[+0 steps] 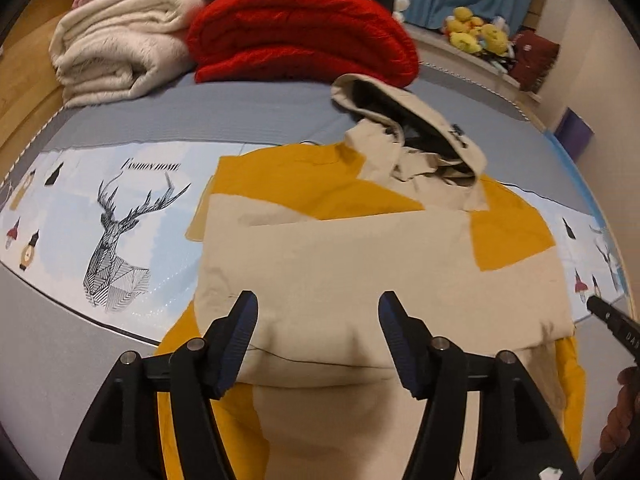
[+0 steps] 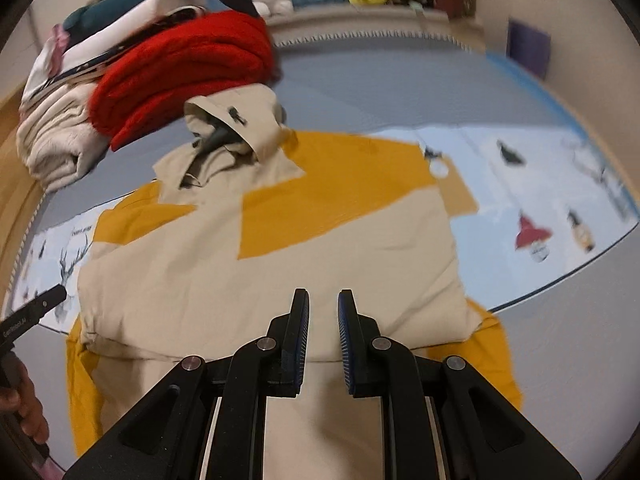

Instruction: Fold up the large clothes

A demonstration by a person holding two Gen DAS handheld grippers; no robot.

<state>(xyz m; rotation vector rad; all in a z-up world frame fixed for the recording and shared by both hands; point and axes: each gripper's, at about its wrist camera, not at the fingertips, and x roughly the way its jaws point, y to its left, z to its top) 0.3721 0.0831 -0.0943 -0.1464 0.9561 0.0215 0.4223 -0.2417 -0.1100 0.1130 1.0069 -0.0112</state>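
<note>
A beige and mustard-yellow hooded jacket (image 1: 360,264) lies on the bed, sleeves folded in over the body, hood (image 1: 416,128) at the far end. It also shows in the right wrist view (image 2: 280,248). My left gripper (image 1: 318,300) is open wide and empty, held above the jacket's near part. My right gripper (image 2: 324,298) is open with a narrow gap and empty, also above the near part; its tip shows at the left view's right edge (image 1: 600,308). The left gripper's tip shows at the right view's left edge (image 2: 44,300).
The bed has a grey sheet (image 1: 224,112) with a pale printed band showing a deer (image 1: 116,240). A folded red blanket (image 1: 304,32) and cream blanket (image 1: 116,56) are stacked beyond the hood. Yellow plush toys (image 1: 476,32) sit on a far ledge.
</note>
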